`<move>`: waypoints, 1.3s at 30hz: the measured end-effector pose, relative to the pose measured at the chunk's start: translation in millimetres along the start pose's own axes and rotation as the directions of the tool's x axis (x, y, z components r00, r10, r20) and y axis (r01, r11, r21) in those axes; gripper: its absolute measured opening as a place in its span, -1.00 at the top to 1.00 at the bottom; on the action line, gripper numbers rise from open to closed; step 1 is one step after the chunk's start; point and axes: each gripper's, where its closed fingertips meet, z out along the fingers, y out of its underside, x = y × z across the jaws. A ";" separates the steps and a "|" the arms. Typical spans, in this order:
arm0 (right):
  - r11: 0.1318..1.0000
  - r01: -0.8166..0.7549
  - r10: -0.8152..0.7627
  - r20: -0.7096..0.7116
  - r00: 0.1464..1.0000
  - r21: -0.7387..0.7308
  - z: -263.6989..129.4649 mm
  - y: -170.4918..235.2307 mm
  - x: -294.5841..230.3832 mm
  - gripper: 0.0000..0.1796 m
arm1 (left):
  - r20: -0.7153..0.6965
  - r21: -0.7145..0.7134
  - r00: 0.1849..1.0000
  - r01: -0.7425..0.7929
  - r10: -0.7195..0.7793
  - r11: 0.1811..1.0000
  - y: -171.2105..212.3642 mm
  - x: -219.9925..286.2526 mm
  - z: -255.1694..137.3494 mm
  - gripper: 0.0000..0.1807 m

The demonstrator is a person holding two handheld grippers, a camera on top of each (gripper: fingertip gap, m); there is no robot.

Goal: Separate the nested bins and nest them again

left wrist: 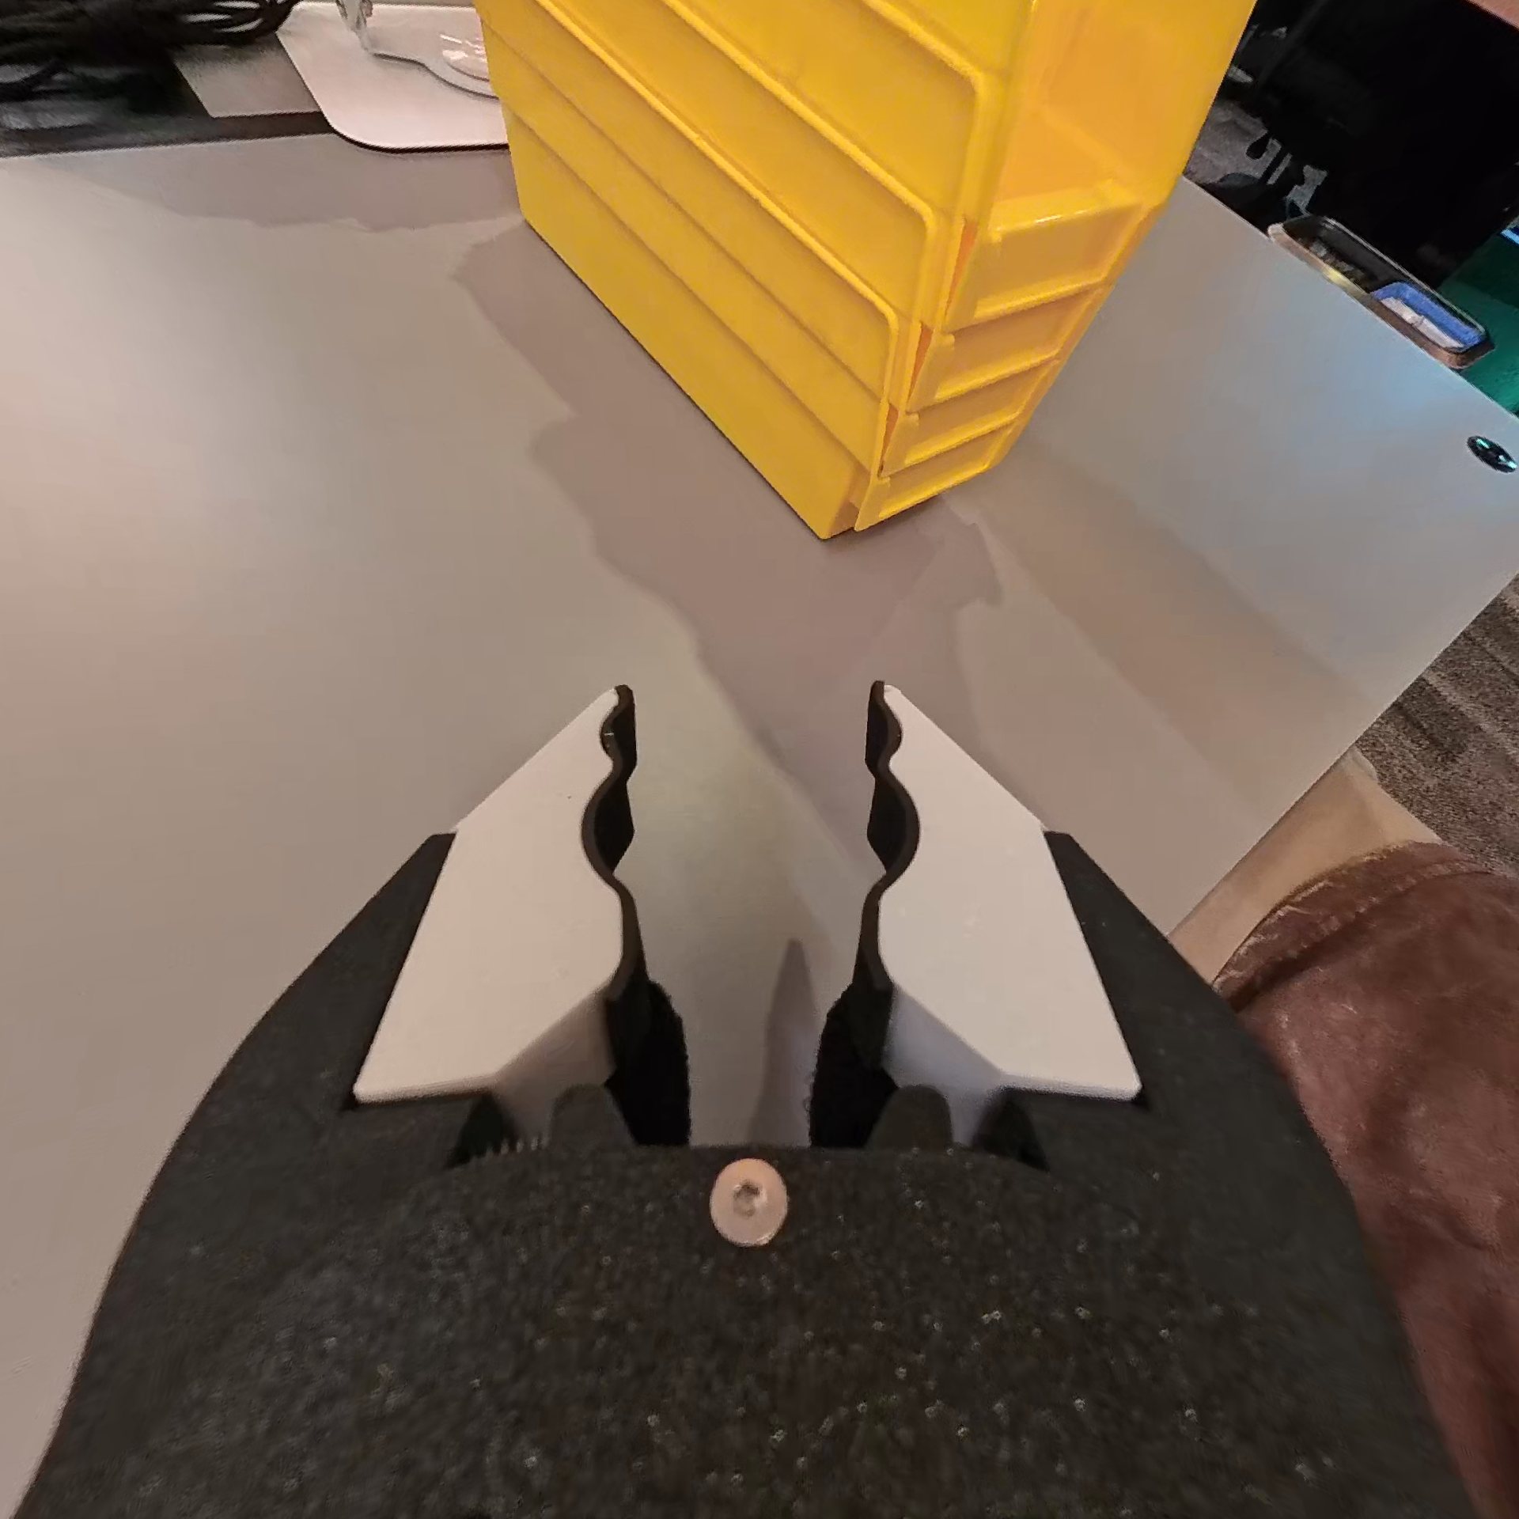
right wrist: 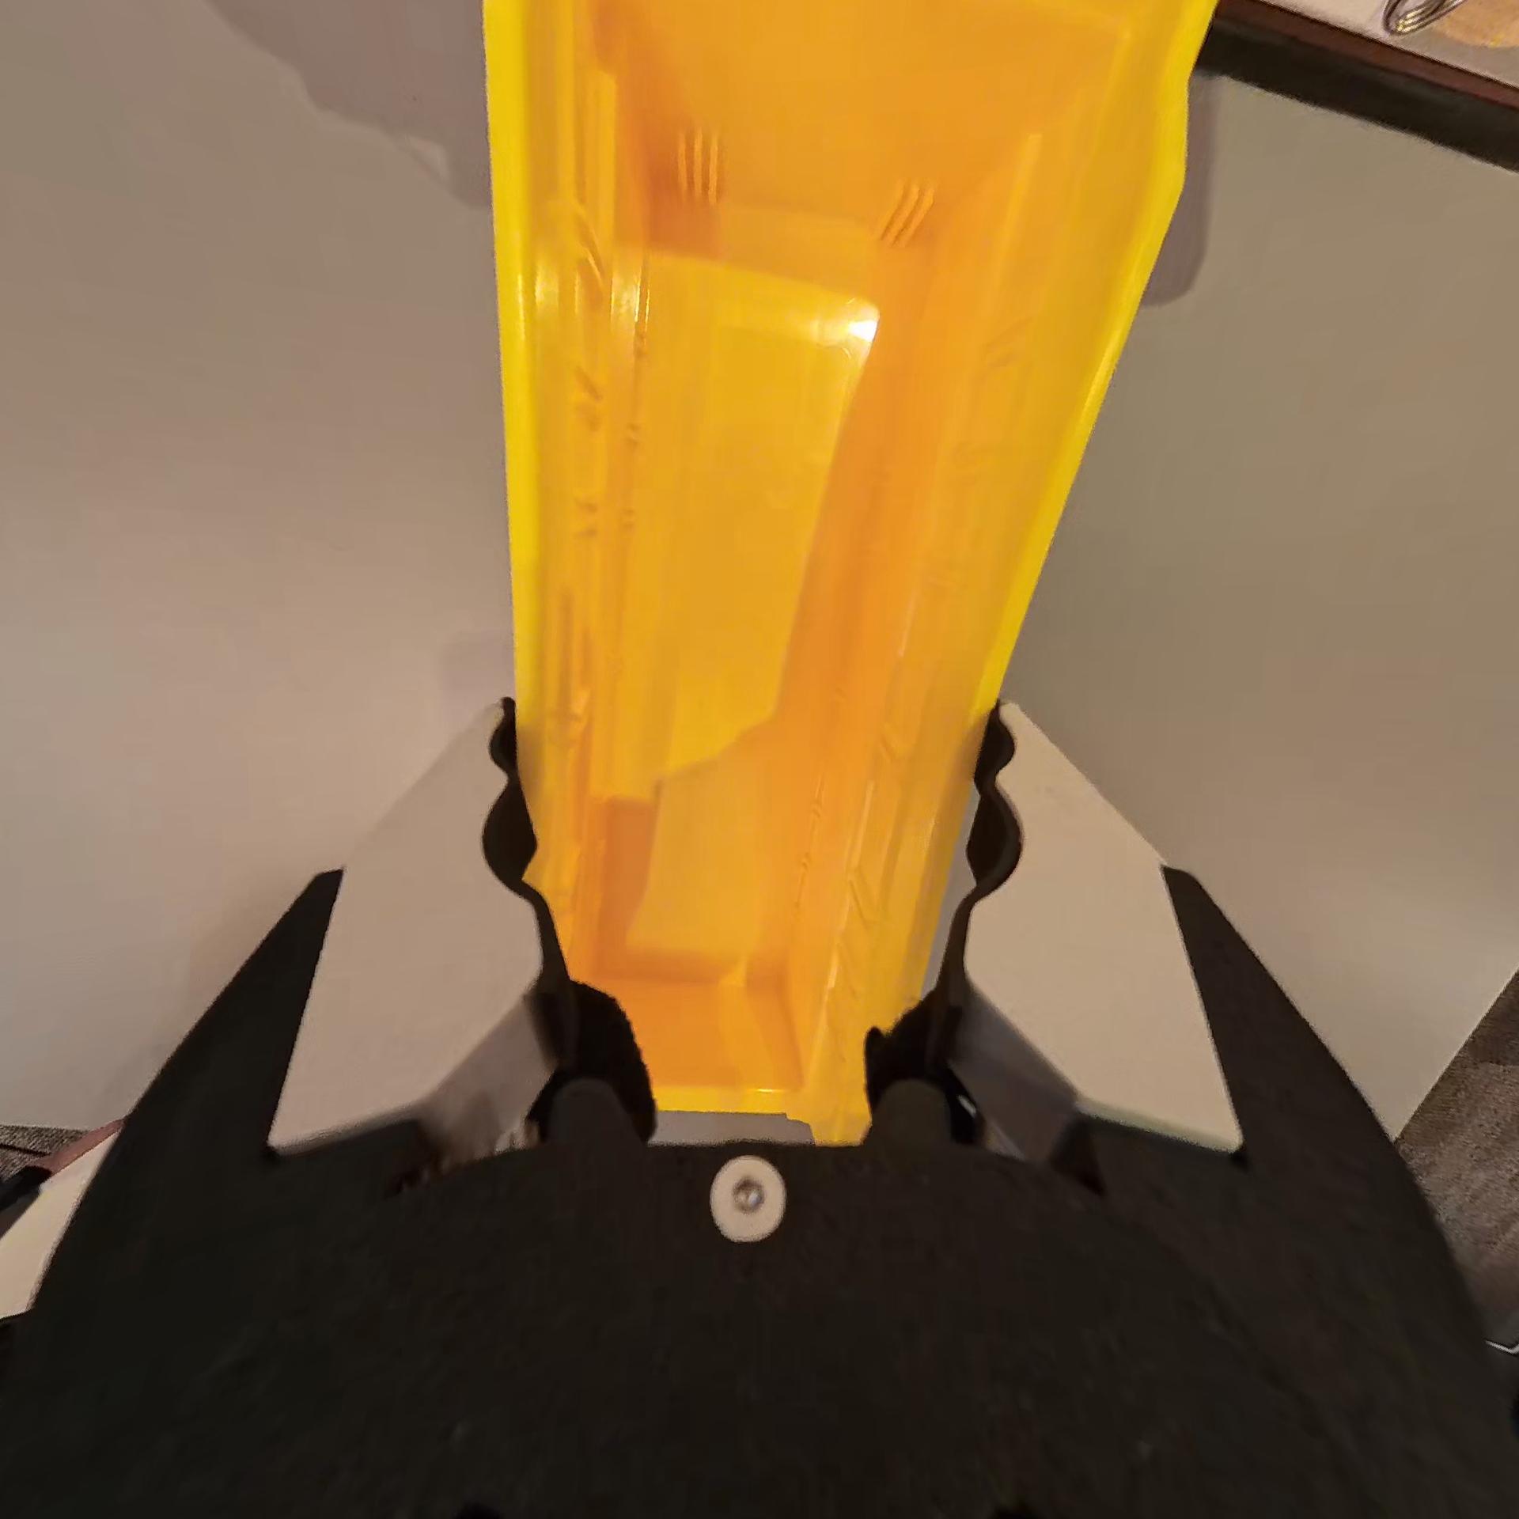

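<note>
A grey bench (left wrist: 271, 460) is seen in the left wrist view, and on it a stack of yellow bins (left wrist: 789, 271), nested one in another, is stood as the landmark. To the left of the stack and behind it, black cables (left wrist: 74, 57) and a pale mat (left wrist: 394, 107) are seen. In front of the stack, well short of it, the left tool (left wrist: 752, 707) is held above the bench with its jaws set narrowly apart and nothing between them. To the right of the stack, a dark tray (left wrist: 1381, 288) is laid near the bench's edge, and a brown sleeve (left wrist: 1381, 1027) is shown at the lower right. In the right wrist view, a single yellow bin (right wrist: 822, 493) is gripped by the right tool (right wrist: 752, 715), its narrow end caught between both jaws, with its open inside turned toward the camera above the bench (right wrist: 247, 411).
</note>
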 end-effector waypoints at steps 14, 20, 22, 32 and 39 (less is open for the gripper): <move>0.998 -0.024 0.026 0.031 0.999 -0.053 -7.8 17.7 2.4 -0.13 | -0.011 -0.014 1.000 0.003 -0.003 1.000 2.3 3.1 1.8 0.40; 0.997 -0.017 0.019 0.029 0.999 -0.074 -8.3 24.6 -0.2 -0.28 | -0.018 -0.027 1.000 -0.008 0.008 1.000 4.6 6.2 3.2 0.40; 0.997 -0.013 0.015 0.029 0.999 -0.073 -7.3 24.9 -2.4 -0.34 | -0.018 -0.030 1.000 -0.009 0.009 1.000 5.3 6.2 3.4 0.40; 0.996 -0.071 0.076 0.120 0.990 -0.048 -15.5 20.0 -9.4 -0.15 | -0.024 -0.041 1.000 -0.010 0.009 0.999 7.0 7.4 4.9 0.40; 0.995 -0.069 0.076 0.114 0.991 -0.070 -23.0 21.6 -10.1 -0.03 | -0.026 -0.044 1.000 -0.012 0.011 0.999 7.5 7.9 5.2 0.41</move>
